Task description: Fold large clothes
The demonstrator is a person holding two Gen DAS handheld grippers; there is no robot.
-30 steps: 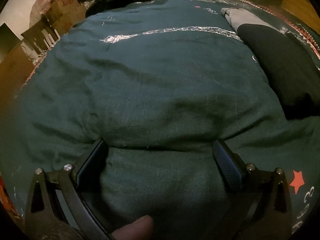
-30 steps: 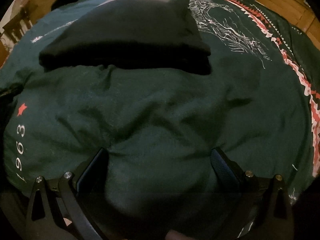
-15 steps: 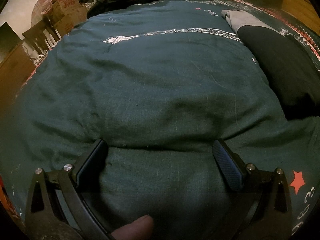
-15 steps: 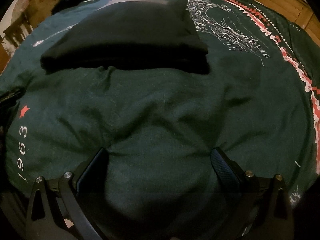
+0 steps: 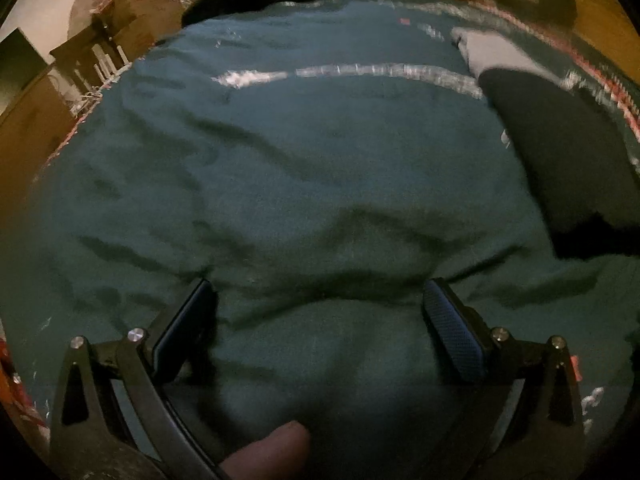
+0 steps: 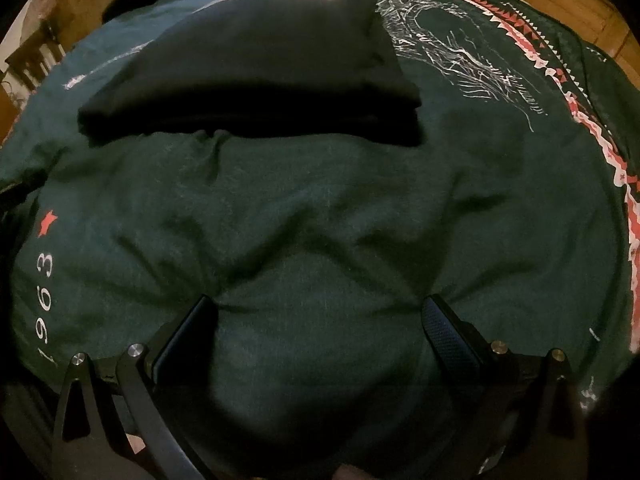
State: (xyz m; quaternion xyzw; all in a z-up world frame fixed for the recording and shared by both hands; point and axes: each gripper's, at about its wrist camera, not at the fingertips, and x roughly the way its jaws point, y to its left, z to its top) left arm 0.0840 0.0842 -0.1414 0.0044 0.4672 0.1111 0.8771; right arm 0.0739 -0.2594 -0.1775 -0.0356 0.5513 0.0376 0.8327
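Your left gripper (image 5: 316,304) has just started to move: the left wrist view is now smeared, where half a second back it was sharp, and the dark green cotton garment (image 5: 304,168) shows fresh diagonal creases and a raised ridge just ahead of the blue-padded fingers (image 5: 452,336). That suggests you are beginning to shift or lift this edge of the cloth, likely the start of a fold.

Both of your left fingers stand wide apart, pressing into the fabric, which bulges up between them; nothing is pinched. Your thumb tip (image 5: 268,452) sits at the bottom of that view.

Your right gripper (image 6: 320,320) is also spread wide, its fingers dug into the same green garment (image 6: 320,208), with creases radiating from each tip. Against the frame from 1 second ago this view has barely changed and is sharp.

The garment lies spread across the patterned green bedspread with the red and white zigzag border (image 6: 560,92), its red star and "1963" print (image 6: 44,280) at your right view's left edge. A folded black garment (image 6: 256,76) rests just beyond it, with a grey cloth (image 5: 492,52) behind it.

You will need to close both grippers on the hem before lifting.
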